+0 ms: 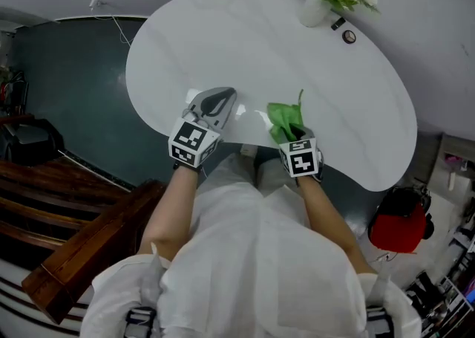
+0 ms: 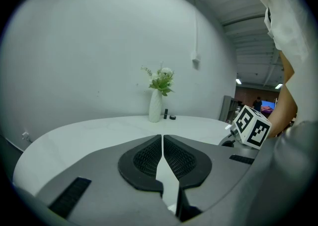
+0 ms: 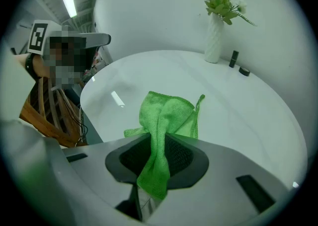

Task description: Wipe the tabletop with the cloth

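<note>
**Operator:** Head view first. Where is the cloth from my hands?

**Describer:** Your right hand-held gripper is clamped on the green cloth, close to the near edge of the white worktop. The cloth fans out from the jaws, away from you. Its long axis runs roughly toward the vase at the far rim. Your left hand-held gripper sits just beside it on the left, apart from the cloth.

**Operator:** And the left gripper view?

**Describer:** The jaws are pressed together with nothing between them, above bare worktop. The cloth is not in sight. Only the marker cube of your right hand-held gripper shows, off to the right.

**Operator:** The right gripper view?

**Describer:** The pads pinch a bunched strip of cloth. The rest spreads ahead of the jaws and downward. I cannot tell whether it touches the surface. Most of the bare worktop lies beyond the cloth, toward the vase. My judgement is that the wipe is for your right hand, cloth leading, pressed flat and pushed away from you.
</note>
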Tool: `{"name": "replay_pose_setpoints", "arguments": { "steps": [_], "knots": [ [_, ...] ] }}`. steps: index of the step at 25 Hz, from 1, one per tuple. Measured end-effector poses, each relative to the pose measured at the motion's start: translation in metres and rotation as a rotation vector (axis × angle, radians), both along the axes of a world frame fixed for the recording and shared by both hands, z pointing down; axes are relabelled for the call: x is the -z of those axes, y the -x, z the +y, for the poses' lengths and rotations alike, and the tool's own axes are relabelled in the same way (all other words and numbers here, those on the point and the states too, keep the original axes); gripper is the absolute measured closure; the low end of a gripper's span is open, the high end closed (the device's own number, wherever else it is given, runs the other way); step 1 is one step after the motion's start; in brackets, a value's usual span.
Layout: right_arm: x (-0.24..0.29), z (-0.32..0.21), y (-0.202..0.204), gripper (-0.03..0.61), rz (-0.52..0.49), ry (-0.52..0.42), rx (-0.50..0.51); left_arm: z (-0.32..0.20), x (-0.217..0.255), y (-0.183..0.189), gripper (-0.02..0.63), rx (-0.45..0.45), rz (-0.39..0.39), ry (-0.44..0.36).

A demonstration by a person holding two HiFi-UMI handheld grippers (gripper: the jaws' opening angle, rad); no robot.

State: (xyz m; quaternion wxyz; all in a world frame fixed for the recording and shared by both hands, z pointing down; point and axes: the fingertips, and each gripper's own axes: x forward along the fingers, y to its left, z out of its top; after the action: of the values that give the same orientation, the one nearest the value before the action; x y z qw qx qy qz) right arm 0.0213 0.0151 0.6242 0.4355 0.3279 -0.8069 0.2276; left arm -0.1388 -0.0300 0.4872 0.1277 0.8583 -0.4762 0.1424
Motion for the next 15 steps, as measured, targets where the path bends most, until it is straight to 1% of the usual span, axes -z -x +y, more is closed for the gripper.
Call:
{"name": "replay_pose_setpoints", "arguments": {
  "steps": [6, 15],
  "knots": [
    [0.002, -0.003, 0.023, 0.497, -0.006, 0.002, 0.050, 0.000, -0.006, 0.023, 0.595, 0.039, 0.018, 0.018],
    [0.002, -0.043, 0.041, 0.495, -0.023, 0.007, 0.105, -0.028, -0.001, 0.021, 0.595, 0.066, 0.019, 0.028]
  ]
}}
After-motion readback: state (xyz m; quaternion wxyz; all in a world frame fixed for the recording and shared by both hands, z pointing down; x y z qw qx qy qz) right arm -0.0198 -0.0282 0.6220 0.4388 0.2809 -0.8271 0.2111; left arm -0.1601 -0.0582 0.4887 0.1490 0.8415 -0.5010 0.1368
